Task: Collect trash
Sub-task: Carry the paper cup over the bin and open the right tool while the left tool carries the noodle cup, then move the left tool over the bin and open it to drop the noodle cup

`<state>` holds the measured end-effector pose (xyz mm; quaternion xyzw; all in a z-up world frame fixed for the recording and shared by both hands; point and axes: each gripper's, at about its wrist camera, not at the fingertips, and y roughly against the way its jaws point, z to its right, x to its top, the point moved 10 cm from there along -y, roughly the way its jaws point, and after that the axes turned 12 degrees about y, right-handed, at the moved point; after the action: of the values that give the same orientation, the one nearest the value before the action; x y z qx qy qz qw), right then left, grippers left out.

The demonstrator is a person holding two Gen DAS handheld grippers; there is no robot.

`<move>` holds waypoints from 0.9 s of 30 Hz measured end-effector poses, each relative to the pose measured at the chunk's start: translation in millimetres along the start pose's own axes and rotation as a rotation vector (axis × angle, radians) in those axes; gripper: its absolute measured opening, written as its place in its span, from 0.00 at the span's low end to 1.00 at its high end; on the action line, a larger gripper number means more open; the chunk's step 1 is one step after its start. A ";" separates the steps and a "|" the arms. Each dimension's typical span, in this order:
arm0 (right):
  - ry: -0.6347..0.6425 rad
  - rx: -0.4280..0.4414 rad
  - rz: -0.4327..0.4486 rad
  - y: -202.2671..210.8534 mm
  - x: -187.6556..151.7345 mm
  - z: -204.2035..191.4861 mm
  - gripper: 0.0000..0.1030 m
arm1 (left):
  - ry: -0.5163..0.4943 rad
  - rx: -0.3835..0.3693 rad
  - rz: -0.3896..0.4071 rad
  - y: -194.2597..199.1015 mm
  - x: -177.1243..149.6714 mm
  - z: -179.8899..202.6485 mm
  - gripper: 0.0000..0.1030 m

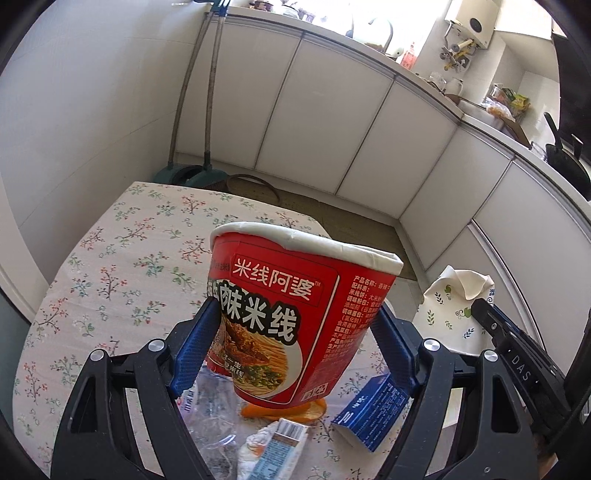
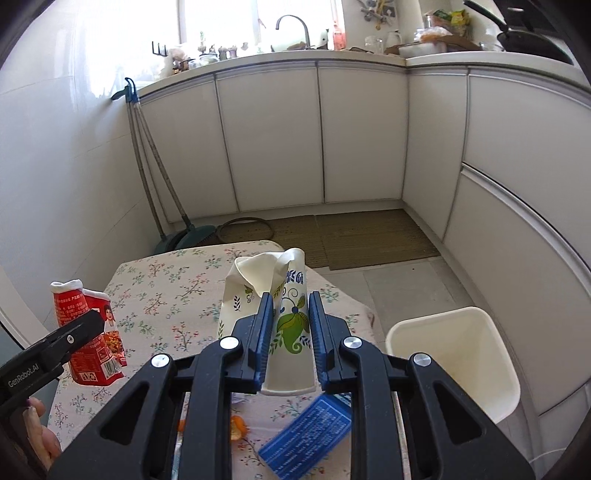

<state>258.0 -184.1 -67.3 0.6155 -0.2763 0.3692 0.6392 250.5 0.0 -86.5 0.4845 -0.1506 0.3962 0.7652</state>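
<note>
Red noodle cup [image 1: 295,317], clamped aloft in the left gripper [image 1: 295,350], hides table [image 1: 110,258] litter beneath, while the right gripper [image 2: 290,332] squeezes a crumpled paper cup [image 2: 273,291] beside a cream bin [image 2: 461,354], partly cut off.

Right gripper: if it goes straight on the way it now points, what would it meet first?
Probably the far part of the floral tablecloth-covered table, since the right gripper, shut on the crushed white leaf-patterned paper cup, points downward over it; depth is unclear.

Bright daylight, window [image 2: 221,22] glare perhaps blown out; fisheye-curved edges.
</note>
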 end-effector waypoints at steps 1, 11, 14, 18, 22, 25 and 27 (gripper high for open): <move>-0.009 -0.015 0.000 2.5 -2.6 11.8 0.20 | -0.007 -0.007 -0.006 -2.5 -3.5 6.6 0.75; -0.146 -0.194 -0.029 15.3 -38.6 139.0 0.20 | -0.097 -0.068 -0.062 -26.1 -48.8 77.9 0.75; -0.186 -0.229 -0.029 20.7 -47.5 169.3 0.20 | -0.133 -0.088 -0.073 -32.3 -61.8 98.8 0.75; -0.224 -0.259 -0.030 27.5 -58.7 200.5 0.21 | -0.177 -0.117 -0.086 -43.4 -77.9 129.2 0.75; -0.275 -0.292 -0.042 33.8 -73.4 229.7 0.49 | -0.226 -0.156 -0.090 -51.4 -93.1 165.5 0.75; -0.326 -0.328 -0.037 42.7 -83.1 256.3 0.56 | -0.272 -0.176 -0.099 -58.7 -106.6 189.1 0.75; -0.352 -0.352 -0.038 47.6 -88.7 270.9 0.65 | -0.282 -0.189 -0.109 -64.3 -112.5 203.9 0.75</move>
<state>195.7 -465.6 -86.9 0.5544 -0.4319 0.1903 0.6855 258.0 -241.3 -96.7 0.4688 -0.2664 0.2666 0.7989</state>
